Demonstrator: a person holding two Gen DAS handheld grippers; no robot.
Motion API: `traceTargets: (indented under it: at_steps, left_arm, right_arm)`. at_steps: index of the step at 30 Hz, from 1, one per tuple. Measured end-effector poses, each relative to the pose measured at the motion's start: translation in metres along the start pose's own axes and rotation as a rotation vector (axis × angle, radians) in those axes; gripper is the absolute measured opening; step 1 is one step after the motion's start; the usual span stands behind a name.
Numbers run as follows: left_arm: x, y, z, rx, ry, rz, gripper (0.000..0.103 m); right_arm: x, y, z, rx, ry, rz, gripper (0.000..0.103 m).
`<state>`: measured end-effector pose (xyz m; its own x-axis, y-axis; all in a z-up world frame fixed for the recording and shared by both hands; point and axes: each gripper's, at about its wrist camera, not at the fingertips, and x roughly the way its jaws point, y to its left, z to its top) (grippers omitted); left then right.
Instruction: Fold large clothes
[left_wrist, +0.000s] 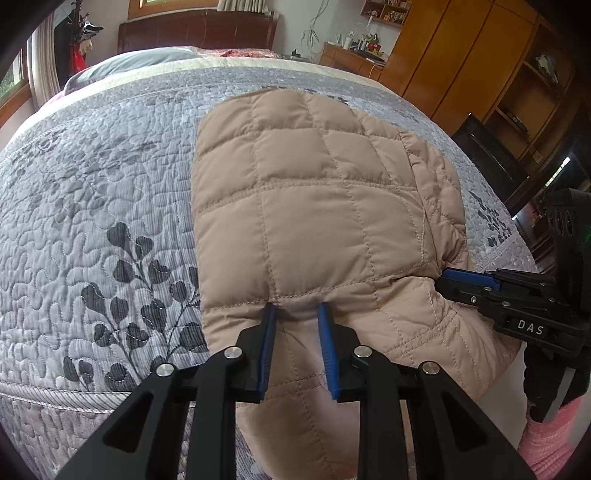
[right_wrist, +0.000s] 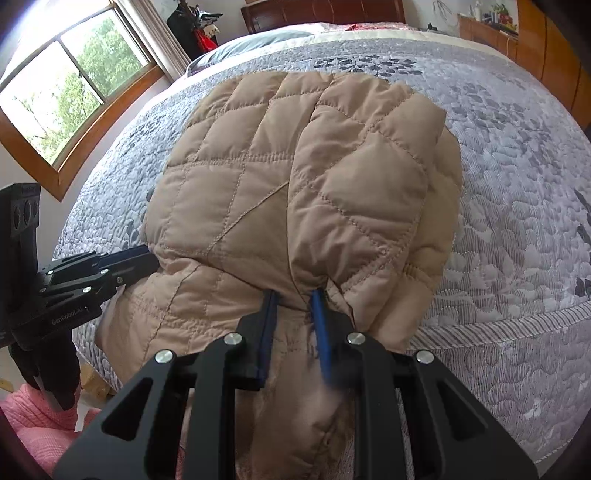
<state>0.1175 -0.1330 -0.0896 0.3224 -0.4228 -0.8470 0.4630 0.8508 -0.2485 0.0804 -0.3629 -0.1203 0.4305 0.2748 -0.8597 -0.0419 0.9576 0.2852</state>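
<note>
Tan quilted jacket (left_wrist: 317, 206) lay on grey leaf-print bedspread (left_wrist: 92, 192), near hem hanging over bed edge at 6 o'clock. Left gripper (left_wrist: 298, 314) pinched a fold of jacket fabric between blue pads, narrow gap. Right gripper (right_wrist: 295, 301) likewise clamped on bunched fabric, sleeve side. In left view, right gripper sat at 3 o'clock; in right view, left gripper at 9 o'clock.

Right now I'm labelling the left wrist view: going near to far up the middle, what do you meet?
Left gripper → tan quilted jacket → grey leaf-patterned quilted bedspread → dark wooden headboard.
</note>
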Motion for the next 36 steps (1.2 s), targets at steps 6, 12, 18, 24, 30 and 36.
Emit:
traceTargets:
  at_steps: [6, 12, 18, 24, 30, 36]
  left_arm:
    - [-0.035, 0.016, 0.002, -0.02, -0.055, -0.044, 0.046]
    - [-0.059, 0.033, 0.001, -0.038, -0.114, -0.033, 0.067]
    - [-0.058, 0.036, -0.002, -0.02, -0.105, -0.041, 0.078]
    - [-0.051, 0.043, -0.005, -0.037, -0.087, -0.061, 0.081]
    - [-0.039, 0.046, -0.004, -0.042, -0.058, -0.086, 0.082]
    - [-0.027, 0.049, -0.003, -0.043, -0.031, -0.101, 0.082]
  right_arm:
    - [-0.036, -0.001, 0.0, 0.001, -0.093, 0.068, 0.045]
    - [-0.069, -0.024, 0.004, 0.054, -0.203, 0.046, 0.09]
    - [-0.059, -0.07, 0.002, 0.21, -0.162, 0.198, 0.091]
    - [-0.039, -0.089, -0.007, 0.266, -0.125, 0.294, 0.091]
    - [-0.024, -0.089, -0.012, 0.254, -0.093, 0.337, 0.092]
    - [-0.007, -0.094, -0.012, 0.274, -0.06, 0.391, 0.092]
